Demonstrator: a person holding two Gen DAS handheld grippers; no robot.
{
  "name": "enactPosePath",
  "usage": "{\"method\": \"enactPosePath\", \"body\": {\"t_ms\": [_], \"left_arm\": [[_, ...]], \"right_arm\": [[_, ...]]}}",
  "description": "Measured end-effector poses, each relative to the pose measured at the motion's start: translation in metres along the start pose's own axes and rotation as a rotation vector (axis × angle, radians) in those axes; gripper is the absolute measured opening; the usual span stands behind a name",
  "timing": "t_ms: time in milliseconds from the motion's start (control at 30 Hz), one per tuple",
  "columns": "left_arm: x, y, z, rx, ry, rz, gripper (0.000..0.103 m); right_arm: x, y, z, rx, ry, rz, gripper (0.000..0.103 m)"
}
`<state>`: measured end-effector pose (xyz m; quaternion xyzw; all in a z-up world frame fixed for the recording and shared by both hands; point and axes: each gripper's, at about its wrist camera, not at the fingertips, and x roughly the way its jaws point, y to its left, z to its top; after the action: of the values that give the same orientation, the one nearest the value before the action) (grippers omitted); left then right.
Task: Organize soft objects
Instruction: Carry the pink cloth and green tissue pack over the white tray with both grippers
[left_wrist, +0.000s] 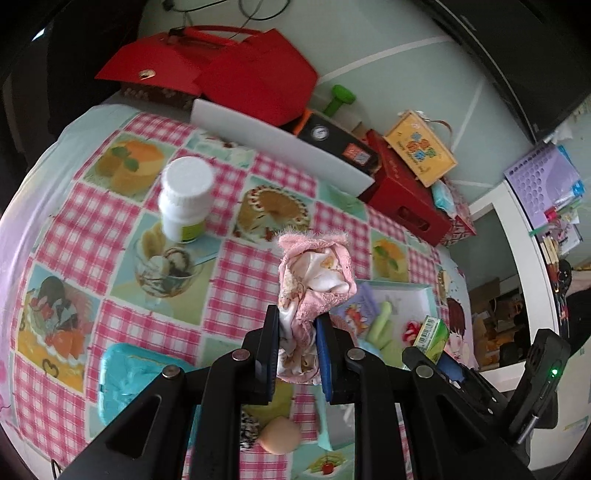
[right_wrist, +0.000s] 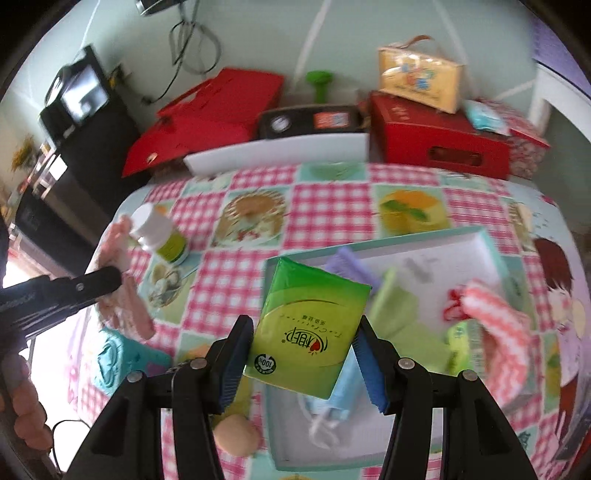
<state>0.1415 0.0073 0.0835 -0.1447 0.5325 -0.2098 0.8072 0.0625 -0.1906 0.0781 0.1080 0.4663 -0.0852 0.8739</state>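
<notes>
Risk, left side: pink cloth bundle (left_wrist: 314, 280) is pinched only at its lower folds, with most of its bulk standing loose above the fingertips. A soft fold could slide out between the pads, or the free upper part could flop and brush the white bottle (left_wrist: 186, 199) standing nearby on the tabletop (left_wrist: 236, 280), if the carry is jerky.

Risk, right side: green tissue pack (right_wrist: 310, 328) is held askew, tilted across the jaws, and its wrapper looks slick. It could twist or slip out in the carry, landing on the box rim rather than inside.

Risk, shared: both tools are close together over the same corner of the tabletop, so a collision near the white box (right_wrist: 476, 243) is possible if both move in at once.

Left hand-held gripper (left_wrist: 295, 332): jaws narrowly apart, clamped on the pink cloth bundle, which is lifted above the checked tablecloth, left of the box.

Right hand-held gripper (right_wrist: 303, 350): jaws moderately apart, closed against both long edges of the green tissue pack, which hangs over the near left part of the white box.

Contents of white box, as far as blur allows: blue face mask (right_wrist: 336, 398), a pink-and-white knitted cloth (right_wrist: 498, 325), a purple item and pale green pieces. A round peach-coloured sponge (right_wrist: 236, 435) lies on the tabletop just outside the box.
</notes>
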Motion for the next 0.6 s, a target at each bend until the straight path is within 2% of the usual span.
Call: {"method": "enactPosePath", "body": {"t_ms": [233, 600], "left_arm": [[0.016, -0.032, -0.002, 0.051, -0.009, -0.017, 0.019], [0.066, -0.073, -0.008, 0.106, 0.045, -0.036, 0.019]], "right_arm": [[-0.009, -0.042, 0.004, 0.084, -0.054, -0.043, 0.058], [0.001, -0.082, 0.013, 0.154, -0.072, -0.088, 0.058]]}}
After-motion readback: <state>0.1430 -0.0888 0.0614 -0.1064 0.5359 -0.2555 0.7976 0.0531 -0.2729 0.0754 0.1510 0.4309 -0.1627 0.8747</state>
